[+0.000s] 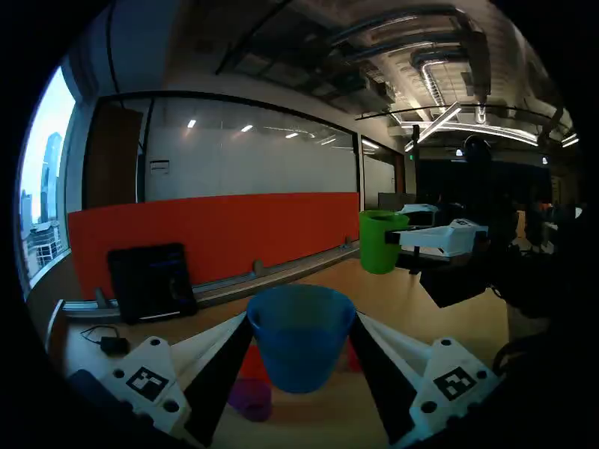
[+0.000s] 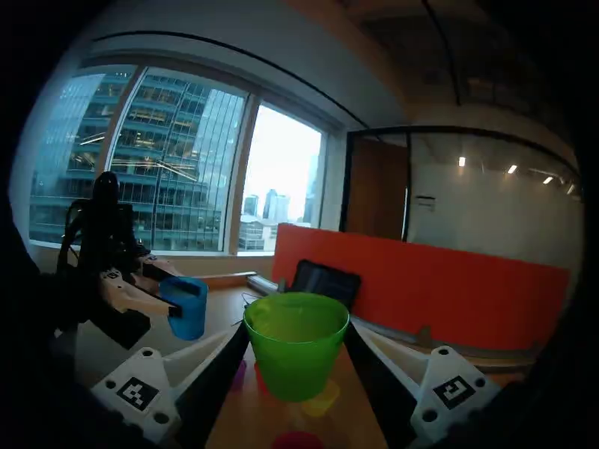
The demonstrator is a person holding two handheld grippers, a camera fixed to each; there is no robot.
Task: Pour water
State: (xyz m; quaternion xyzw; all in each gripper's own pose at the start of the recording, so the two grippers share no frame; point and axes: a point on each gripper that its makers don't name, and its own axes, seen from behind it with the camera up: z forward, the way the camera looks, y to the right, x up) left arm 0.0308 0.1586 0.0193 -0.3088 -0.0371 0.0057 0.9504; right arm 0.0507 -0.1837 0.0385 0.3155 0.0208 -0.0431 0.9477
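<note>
Two claws, each pinching an upright plastic cup above a wooden table.

The left claw has both fingers pressed against the sides of the blue cup, which sits between its tips with the rim level. Below and just left of that cup, a small purple cup stands on the table. Ahead and to the right of this claw, the right claw grips the green cup the same way, one finger on each side, mouth up. Under and just past the green cup lie small yellow and pink pieces. A dark tablet leans against the orange partition beyond both claws. Whether either cup holds water cannot be told.
</note>
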